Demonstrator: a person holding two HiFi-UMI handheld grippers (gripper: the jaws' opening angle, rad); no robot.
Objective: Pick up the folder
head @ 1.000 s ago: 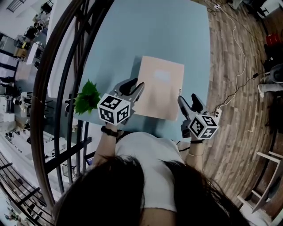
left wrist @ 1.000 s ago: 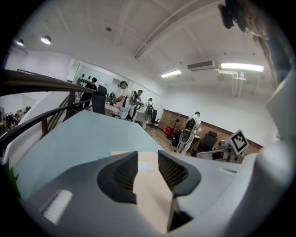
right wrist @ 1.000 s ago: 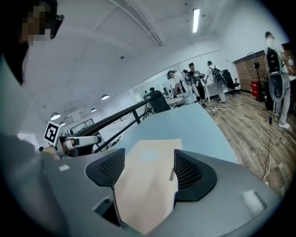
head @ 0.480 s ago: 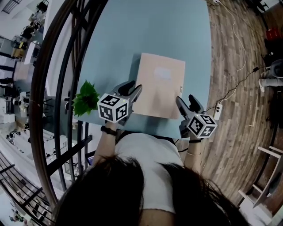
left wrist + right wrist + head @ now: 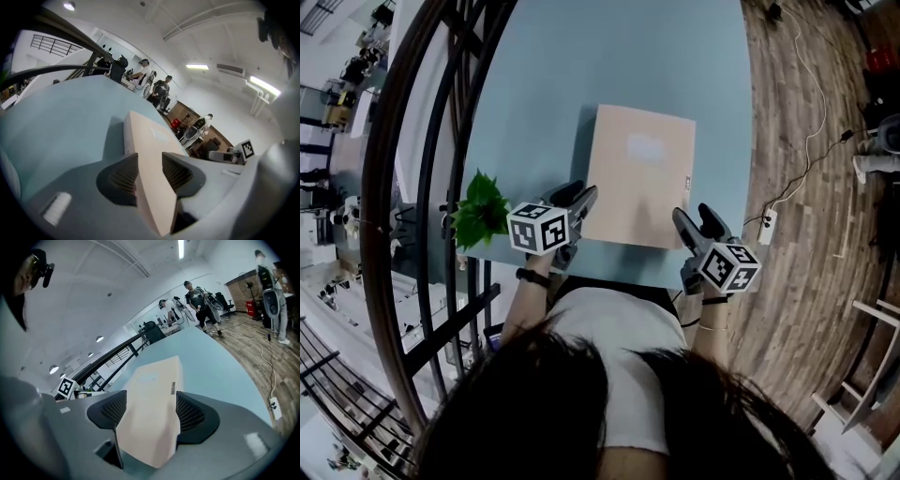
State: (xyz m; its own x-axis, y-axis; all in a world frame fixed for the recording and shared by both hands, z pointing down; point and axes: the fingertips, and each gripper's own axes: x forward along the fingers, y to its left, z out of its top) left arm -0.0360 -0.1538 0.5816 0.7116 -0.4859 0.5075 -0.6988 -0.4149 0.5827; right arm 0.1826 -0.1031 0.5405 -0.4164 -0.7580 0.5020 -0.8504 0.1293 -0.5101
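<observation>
1. A green plant sits by the near-left corner of the bench, apart from the work.
2. The left claw is spread, its jaws having just been opening. The near-left corner of the folder shows in the gap, with neither pad pressing it.
3. The folder lies flat by the bench's near edge. It looks like thin, light card, so it is probably floppy, smooth and hard to get a jaw beneath. It is best taken at both near corners, perhaps after sliding it past the edge.
4. The right claw is also spread, at the near-right corner. The folder is between its jaws but unpinched.
</observation>
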